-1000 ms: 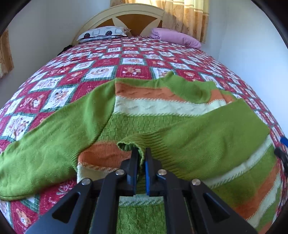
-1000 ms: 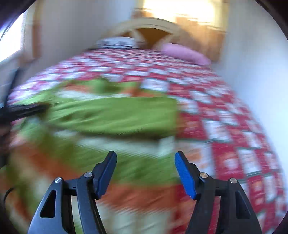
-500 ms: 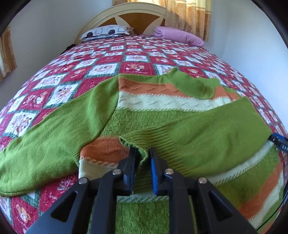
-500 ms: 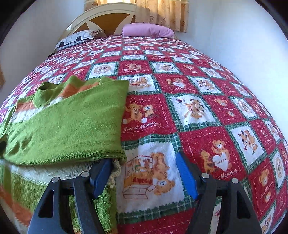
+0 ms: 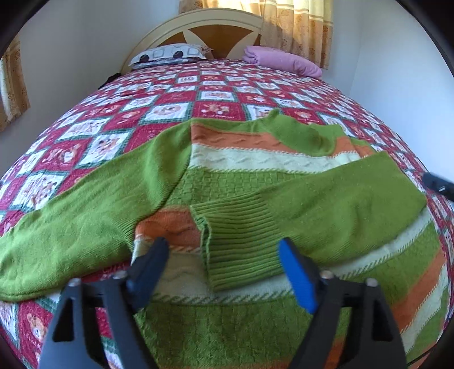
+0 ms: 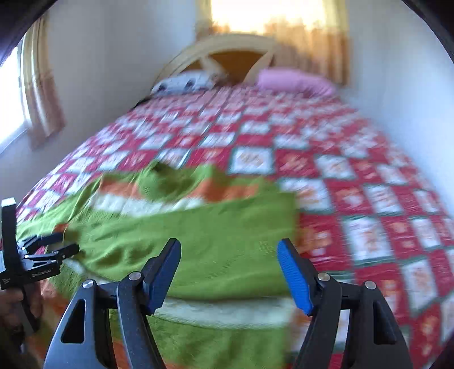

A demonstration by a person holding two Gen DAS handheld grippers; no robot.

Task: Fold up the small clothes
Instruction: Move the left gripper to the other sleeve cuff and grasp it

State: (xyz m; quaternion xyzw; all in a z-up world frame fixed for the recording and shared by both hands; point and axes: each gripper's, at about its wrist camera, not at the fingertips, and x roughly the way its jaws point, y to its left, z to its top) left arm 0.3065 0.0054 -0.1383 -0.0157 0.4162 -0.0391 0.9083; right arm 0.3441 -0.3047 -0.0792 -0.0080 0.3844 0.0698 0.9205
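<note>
A small green sweater with orange and cream stripes lies flat on the quilted bed. Its right sleeve is folded across the body, with the ribbed cuff lying loose on the cream stripe. Its left sleeve lies stretched out to the left. My left gripper is open and empty just above the cuff. My right gripper is open and empty over the folded sleeve at the sweater's right side; this view is blurred. The left gripper shows at the left edge of the right wrist view.
The bed has a red, white and green patchwork quilt. A patterned pillow and a pink pillow lie by the headboard. White walls run along both sides of the bed. Curtains hang behind.
My left gripper opened and let go of the right sleeve's cuff, which now lies on the sweater body. My right gripper, open throughout, swung left and is over the folded sleeve.
</note>
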